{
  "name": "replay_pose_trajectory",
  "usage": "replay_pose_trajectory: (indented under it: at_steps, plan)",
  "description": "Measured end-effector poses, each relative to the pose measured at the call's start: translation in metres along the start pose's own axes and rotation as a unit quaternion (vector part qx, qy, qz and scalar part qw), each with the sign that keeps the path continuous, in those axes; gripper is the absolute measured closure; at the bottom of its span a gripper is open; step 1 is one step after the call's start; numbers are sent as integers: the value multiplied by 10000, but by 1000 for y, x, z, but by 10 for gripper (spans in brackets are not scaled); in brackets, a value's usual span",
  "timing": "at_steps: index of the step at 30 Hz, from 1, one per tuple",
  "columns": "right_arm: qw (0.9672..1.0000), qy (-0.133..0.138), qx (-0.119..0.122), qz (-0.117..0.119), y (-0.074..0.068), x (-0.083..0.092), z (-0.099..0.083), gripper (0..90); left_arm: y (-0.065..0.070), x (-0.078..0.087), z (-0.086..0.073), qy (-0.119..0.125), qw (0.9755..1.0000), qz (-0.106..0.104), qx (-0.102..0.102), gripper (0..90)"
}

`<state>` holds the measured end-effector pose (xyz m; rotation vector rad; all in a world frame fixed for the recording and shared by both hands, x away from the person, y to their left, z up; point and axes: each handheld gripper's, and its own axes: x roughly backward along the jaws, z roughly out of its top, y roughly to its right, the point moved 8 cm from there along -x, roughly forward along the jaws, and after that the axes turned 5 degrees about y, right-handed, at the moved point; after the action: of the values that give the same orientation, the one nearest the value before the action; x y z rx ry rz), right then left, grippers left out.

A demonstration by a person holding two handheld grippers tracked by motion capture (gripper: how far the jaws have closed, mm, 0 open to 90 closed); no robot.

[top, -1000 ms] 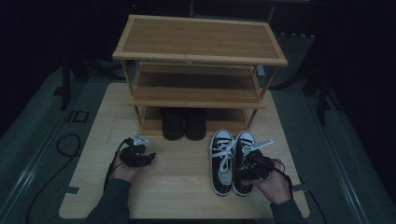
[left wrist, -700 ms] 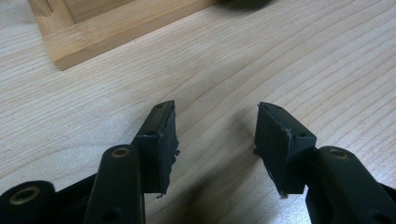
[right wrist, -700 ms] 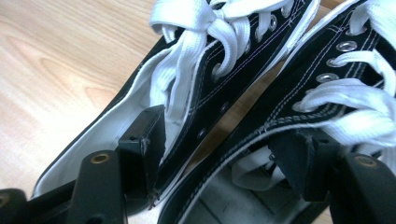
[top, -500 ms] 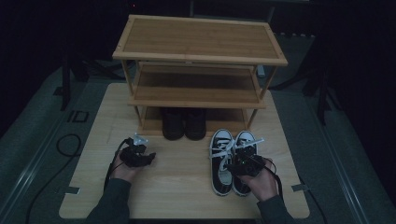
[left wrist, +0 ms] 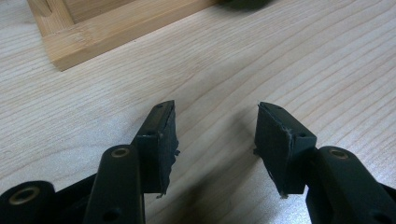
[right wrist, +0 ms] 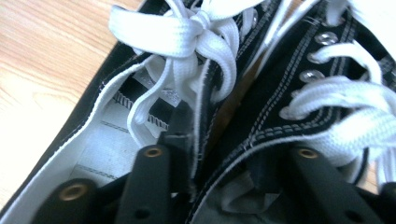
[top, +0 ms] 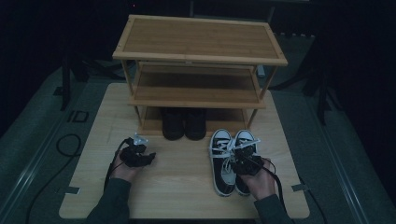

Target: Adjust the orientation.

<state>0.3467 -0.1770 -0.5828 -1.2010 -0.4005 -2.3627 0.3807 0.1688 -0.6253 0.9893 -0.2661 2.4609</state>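
- Step in hand: gripping the pair of sneakers [top: 231,161] on the worktop [top: 187,186], just in front of the shoe rack [top: 198,65].
- The right claw [right wrist: 219,154] has just been closing; one jaw sits inside each shoe, pinching the two inner collars together.
- The left claw [left wrist: 215,135] rests open and empty.
- Next, I judge: lift the pair together, keeping the pinch firm, toward a shelf.

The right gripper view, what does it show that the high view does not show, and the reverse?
Right gripper view: one jaw sits inside each sneaker, pinching the two inner collars together; stitching, eyelets and the grey lining are plain. The jaws have just been closing.

High view: the wooden shoe rack, dark boots on its bottom shelf, the left gripper resting apart on the table, and both of the person's forearms.

Both: the pair of black sneakers with white laces, the right gripper at them, and the light wooden tabletop.
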Motion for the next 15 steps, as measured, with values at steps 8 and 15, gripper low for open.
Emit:
replay_pose_trajectory:
  at_steps: [8, 15]
  plan:
    - [9999, -50, 81, -69, 7, 5, -5, 822, 0, 0, 0, 6, 10000, 6, 7, 486]
    - [9998, -78, 117, 156, 17, 10, -10, 854, 0, 0, 0, 8, 10000, -6, 8, 487]
